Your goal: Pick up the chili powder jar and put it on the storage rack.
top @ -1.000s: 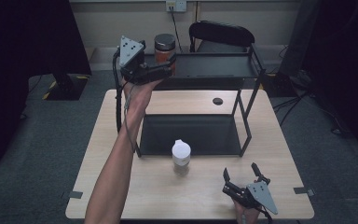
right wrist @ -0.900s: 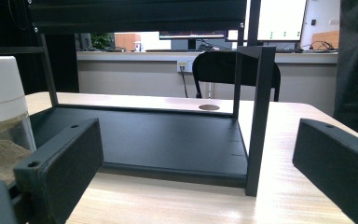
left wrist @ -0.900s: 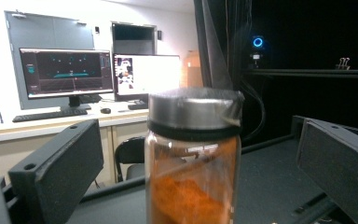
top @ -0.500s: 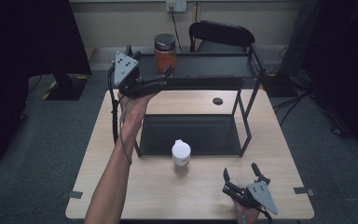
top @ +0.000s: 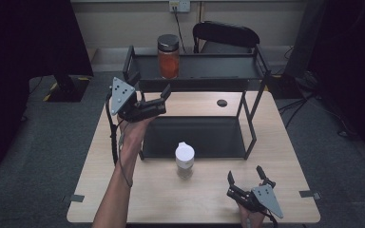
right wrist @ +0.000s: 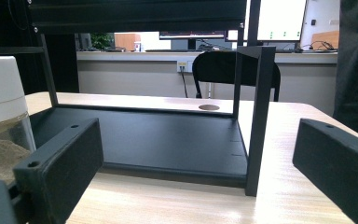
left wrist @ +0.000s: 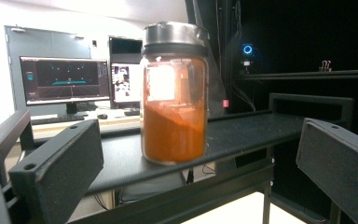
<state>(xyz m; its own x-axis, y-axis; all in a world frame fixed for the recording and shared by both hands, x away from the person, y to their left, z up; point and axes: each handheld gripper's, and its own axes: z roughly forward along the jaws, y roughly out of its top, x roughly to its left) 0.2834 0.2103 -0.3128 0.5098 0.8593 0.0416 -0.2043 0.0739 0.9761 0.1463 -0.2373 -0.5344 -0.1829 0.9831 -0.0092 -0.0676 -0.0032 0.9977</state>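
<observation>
Left gripper (top: 159,97): held up off the worktop beside the rack's left end, jaws spread wide with nothing between them, pointed toward the jar.
Right gripper (top: 247,183): low near the worktop's near right edge, jaws apart and empty, aimed at the rack.
Jar (top: 168,56): glass, metal lid, orange powder inside; upright on the rack's top shelf, left of centre, clear of the shelf's raised rim. In the left gripper view the jar (left wrist: 175,93) stands ahead, between the two jaws but beyond them.
White-capped jar (top: 185,159): upright on the worktop just in front of the rack's lower tray, holding a sandy fill; at the left edge of the right gripper view (right wrist: 2,116).
Rack (top: 247,66): black two-level frame; lower tray bare, thin posts at the corners.
Open room: bare wood between the white-capped jar and the right gripper, and along the worktop's right side.
Worktop (top: 294,156): light wood, round cable hole (top: 222,102) near the back.
Room: grey carpet, dark curtains on both sides, black chair (top: 225,35) behind the rack.
</observation>
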